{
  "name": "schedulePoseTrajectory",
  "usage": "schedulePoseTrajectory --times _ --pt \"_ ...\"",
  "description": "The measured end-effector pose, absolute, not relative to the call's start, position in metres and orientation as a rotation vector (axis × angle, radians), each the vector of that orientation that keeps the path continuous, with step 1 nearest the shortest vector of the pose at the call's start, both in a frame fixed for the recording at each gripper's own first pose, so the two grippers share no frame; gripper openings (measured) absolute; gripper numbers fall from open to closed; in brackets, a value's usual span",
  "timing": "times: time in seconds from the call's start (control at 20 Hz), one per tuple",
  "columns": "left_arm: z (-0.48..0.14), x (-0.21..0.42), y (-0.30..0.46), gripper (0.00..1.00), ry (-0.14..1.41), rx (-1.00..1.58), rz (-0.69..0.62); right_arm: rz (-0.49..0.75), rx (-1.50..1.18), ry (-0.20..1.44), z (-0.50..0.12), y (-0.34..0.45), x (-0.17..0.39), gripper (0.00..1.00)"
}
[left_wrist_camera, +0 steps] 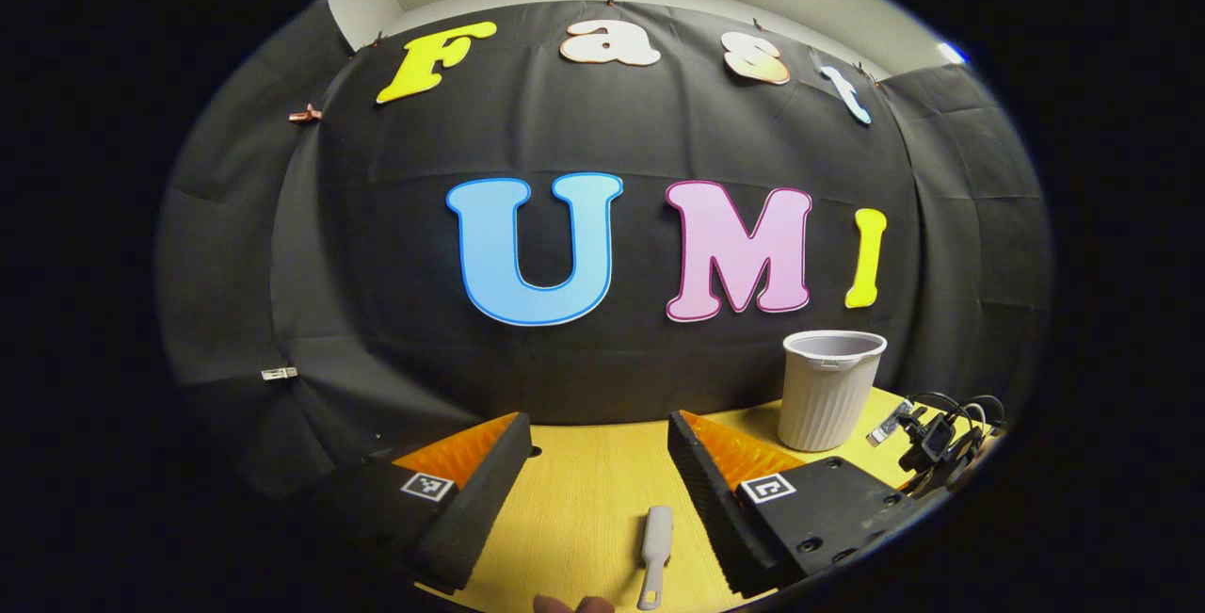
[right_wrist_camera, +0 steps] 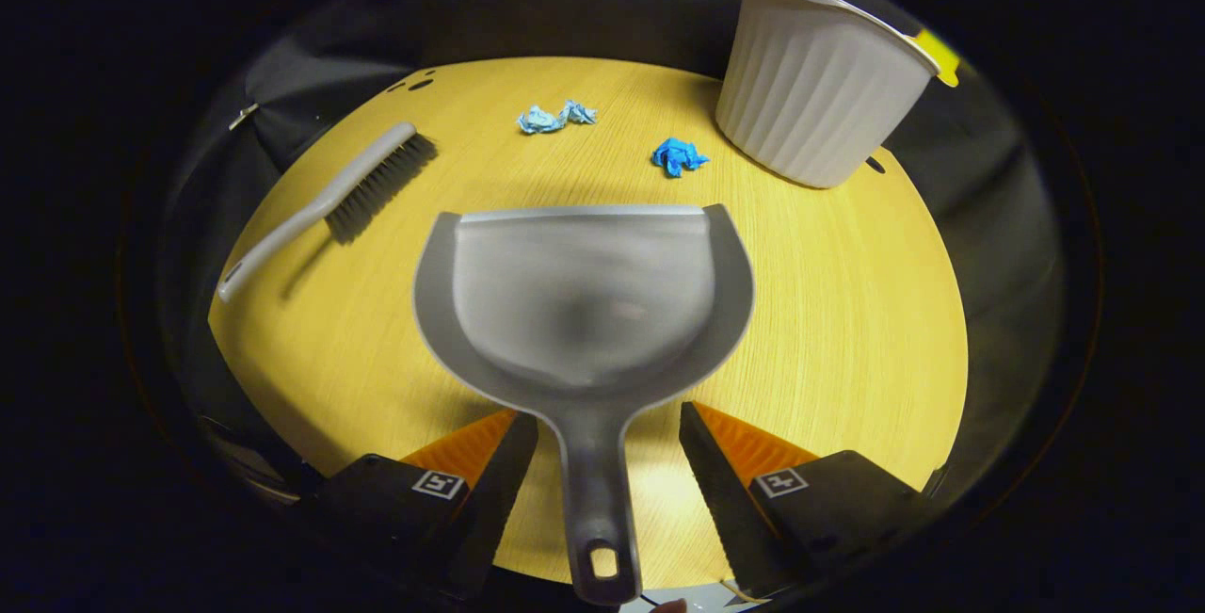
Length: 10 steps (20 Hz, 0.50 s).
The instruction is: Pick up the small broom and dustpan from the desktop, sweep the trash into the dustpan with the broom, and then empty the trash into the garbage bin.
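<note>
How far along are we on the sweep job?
Nothing looks done yet. In hand: the right gripper is open, its fingers either side of the dustpan handle. The left gripper is open near the broom, which lies on the desktop. Left: grasp both, sweep the blue scraps, empty them into the bin.

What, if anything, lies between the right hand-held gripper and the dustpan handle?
Nothing visible. The dustpan handle already sits in the gap between the open fingers of the right hand-held gripper, with bare table on either side.
</note>
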<state>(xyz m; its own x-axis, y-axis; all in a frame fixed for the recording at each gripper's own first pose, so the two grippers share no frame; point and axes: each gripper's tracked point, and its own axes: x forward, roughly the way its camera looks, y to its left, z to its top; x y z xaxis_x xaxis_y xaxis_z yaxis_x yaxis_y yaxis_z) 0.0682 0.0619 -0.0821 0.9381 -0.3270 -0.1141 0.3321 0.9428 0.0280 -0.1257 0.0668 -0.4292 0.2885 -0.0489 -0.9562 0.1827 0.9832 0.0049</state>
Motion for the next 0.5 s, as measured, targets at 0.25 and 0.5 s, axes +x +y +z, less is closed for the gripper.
schedulePoseTrajectory --times 0.25,0.5 --pt "-0.095 0.072 0.069 0.95 0.143 0.034 -0.326 -0.151 0.156 1.299 -0.444 0.08 -0.115 0.78" --pt "-0.109 0.076 0.071 0.95 0.189 0.028 -0.312 -0.136 0.226 1.321 -0.446 0.084 -0.111 0.4"
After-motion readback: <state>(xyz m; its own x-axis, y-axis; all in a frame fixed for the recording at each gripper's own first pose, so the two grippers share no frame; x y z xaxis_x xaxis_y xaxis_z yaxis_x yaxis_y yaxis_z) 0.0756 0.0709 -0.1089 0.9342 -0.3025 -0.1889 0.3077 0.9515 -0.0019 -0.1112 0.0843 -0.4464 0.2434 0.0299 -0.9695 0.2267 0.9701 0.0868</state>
